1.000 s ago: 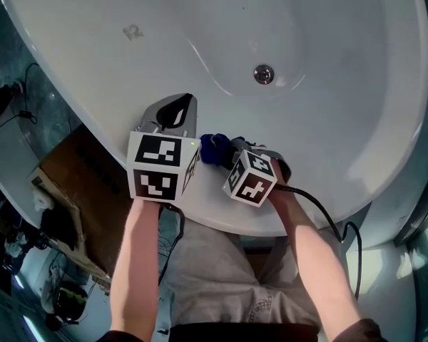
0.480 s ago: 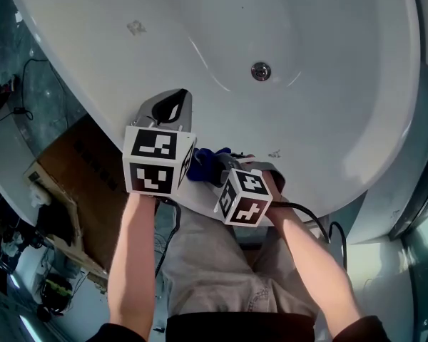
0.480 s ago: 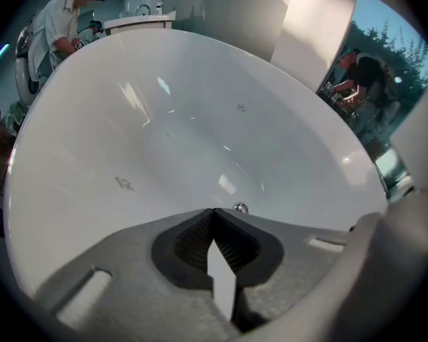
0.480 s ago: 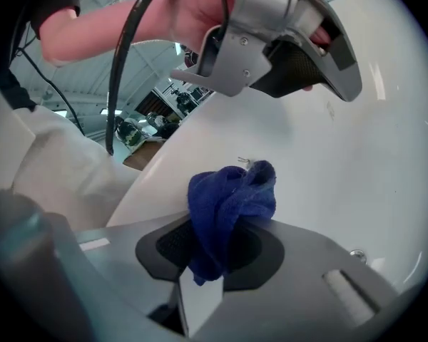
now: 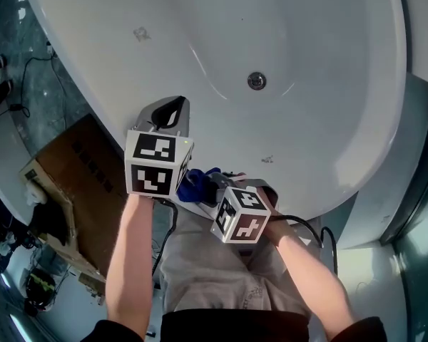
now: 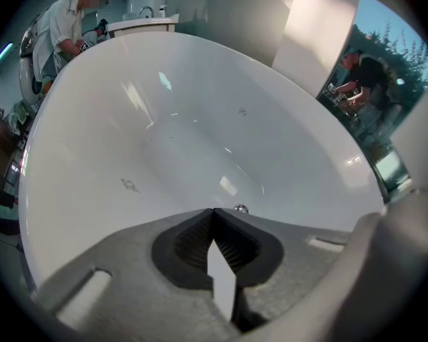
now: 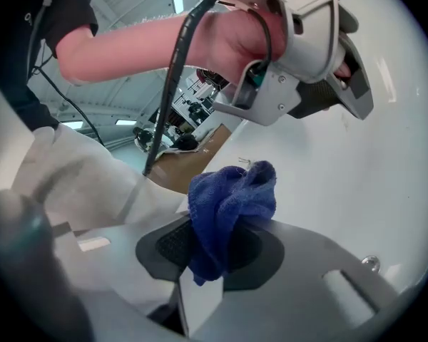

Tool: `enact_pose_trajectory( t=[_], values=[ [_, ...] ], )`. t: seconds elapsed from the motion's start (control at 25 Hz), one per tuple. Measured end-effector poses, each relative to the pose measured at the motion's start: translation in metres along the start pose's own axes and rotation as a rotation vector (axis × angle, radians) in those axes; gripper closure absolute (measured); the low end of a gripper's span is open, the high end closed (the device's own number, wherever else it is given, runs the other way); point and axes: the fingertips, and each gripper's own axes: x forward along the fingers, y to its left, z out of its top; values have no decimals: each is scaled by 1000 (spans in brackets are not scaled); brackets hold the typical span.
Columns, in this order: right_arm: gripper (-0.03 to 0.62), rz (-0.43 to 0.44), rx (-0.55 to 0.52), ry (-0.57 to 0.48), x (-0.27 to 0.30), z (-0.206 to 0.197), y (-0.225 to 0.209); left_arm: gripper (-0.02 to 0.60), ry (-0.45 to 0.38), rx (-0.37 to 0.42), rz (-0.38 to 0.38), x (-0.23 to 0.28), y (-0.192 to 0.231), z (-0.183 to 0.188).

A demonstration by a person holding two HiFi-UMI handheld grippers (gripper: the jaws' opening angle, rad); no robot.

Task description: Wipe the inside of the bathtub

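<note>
Right hand-held gripper (image 7: 212, 242) tight around blue cloth (image 7: 232, 194), at bathtub's (image 5: 328, 84) near rim.

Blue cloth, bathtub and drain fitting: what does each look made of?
The blue cloth, clamped in the right tool, looks like soft looped terry or microfibre: fuzzy, bunched folds. The bathtub looks like glossy white acrylic or enamel, which one unclear; light glints on it. The drain fitting looks like polished metal, shiny and silvery.

No text, label or number can be read — anywhere.
</note>
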Motion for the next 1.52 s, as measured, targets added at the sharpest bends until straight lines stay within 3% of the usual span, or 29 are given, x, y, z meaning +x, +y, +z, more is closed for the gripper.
enact_pose_trajectory(
  t=[0.48,0.84,1.16,1.32,1.52],
  values=[
    [502,33,63,-69,-16,4,-9,577,27,38,-22,14,-13,1],
    [502,-203,193,-93,-66,-35,-103,577,39,58,-68,34,-31,0],
    [499,-279,210,-6,-90,-80,-162,577,79,64,-114,53,-53,-15],
    [499,-326,222,42,-82,-96,-198,577,89,29,-111,59,-45,-18],
    [499,-292,266,79,-54,-98,-220,578,125,-78,-130,78,-43,-34]
  ],
)
